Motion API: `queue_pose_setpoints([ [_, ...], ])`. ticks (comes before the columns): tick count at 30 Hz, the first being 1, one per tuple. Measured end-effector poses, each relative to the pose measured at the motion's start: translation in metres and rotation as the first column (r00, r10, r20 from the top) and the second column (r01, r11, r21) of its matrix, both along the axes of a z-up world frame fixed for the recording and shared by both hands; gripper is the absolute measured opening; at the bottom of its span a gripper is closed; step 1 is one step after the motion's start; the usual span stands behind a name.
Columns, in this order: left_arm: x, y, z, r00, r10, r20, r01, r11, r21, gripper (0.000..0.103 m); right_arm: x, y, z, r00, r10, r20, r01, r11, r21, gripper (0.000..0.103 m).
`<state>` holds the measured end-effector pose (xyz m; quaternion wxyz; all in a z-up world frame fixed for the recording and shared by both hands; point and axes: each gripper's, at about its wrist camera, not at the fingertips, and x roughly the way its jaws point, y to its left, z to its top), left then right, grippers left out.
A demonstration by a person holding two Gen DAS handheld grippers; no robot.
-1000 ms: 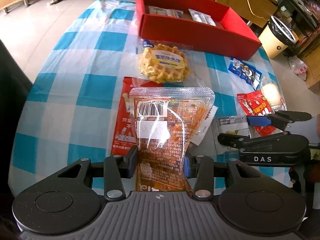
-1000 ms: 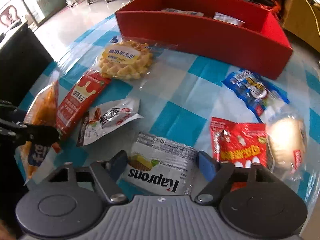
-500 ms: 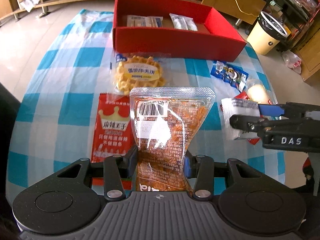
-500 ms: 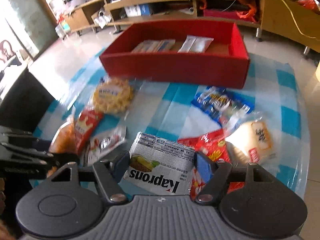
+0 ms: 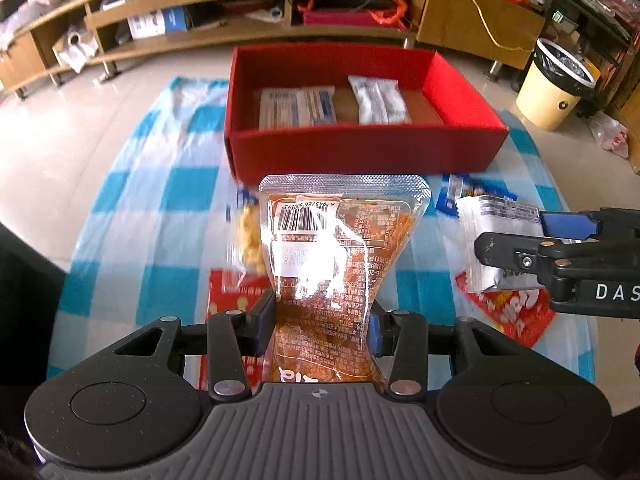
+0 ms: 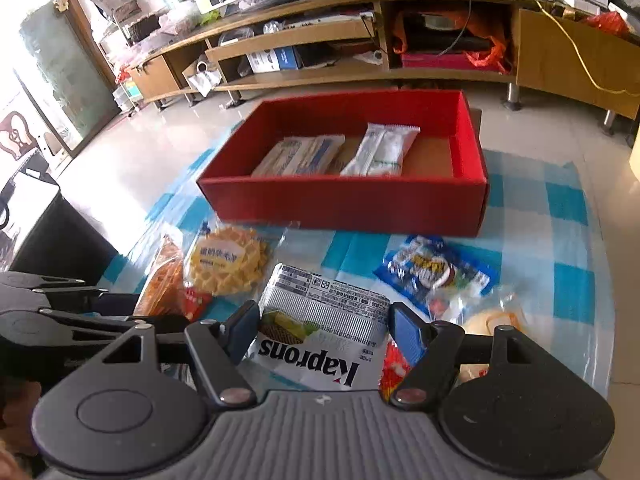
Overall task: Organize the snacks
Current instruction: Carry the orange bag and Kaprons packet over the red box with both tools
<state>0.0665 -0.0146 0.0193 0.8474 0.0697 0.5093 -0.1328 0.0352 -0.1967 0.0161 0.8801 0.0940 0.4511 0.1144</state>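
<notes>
Both tongs are loaded: left tongs (image 5: 322, 322) clamped on the orange pouch (image 5: 334, 264), right tongs (image 6: 322, 326) gripping the Kaprons pack (image 6: 320, 328). Red box (image 6: 344, 202) sits dead ahead, long side across; neither looks clearly closer.

The open red cardboard box (image 6: 348, 200) at centre frame has bare brown floor at its right end, beside a white wrapped bar (image 6: 382, 150) and flat blue-white packets (image 6: 300, 156) on the left. Its near wall stands between the foreground and that gap. A round yellow waffle in clear wrap (image 6: 228, 260) and a blue snack packet (image 6: 432, 272) lie just before it on the blue-and-white checked cloth (image 6: 560, 216).
</notes>
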Motion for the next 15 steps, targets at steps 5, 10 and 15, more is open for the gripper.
queue_pose_setpoints([
  [5, 0.008, -0.010, 0.010, 0.999, 0.004, 0.053, -0.005, 1.000, 0.014, 0.052, 0.009, -0.006, 0.011, 0.999, -0.015, 0.037, 0.015, 1.000, 0.008, 0.068],
  [10, 0.024, -0.017, 0.016, 0.997, 0.025, 0.073, -0.025, 1.000, 0.006, 0.052, 0.017, -0.014, 0.019, 0.998, -0.032, 0.058, 0.031, 0.999, 0.014, 0.068],
  [15, 0.039, -0.026, 0.021, 0.994, 0.037, 0.101, -0.038, 0.999, 0.005, 0.052, 0.030, -0.019, 0.026, 0.996, -0.042, 0.079, 0.041, 0.999, 0.012, 0.068],
])
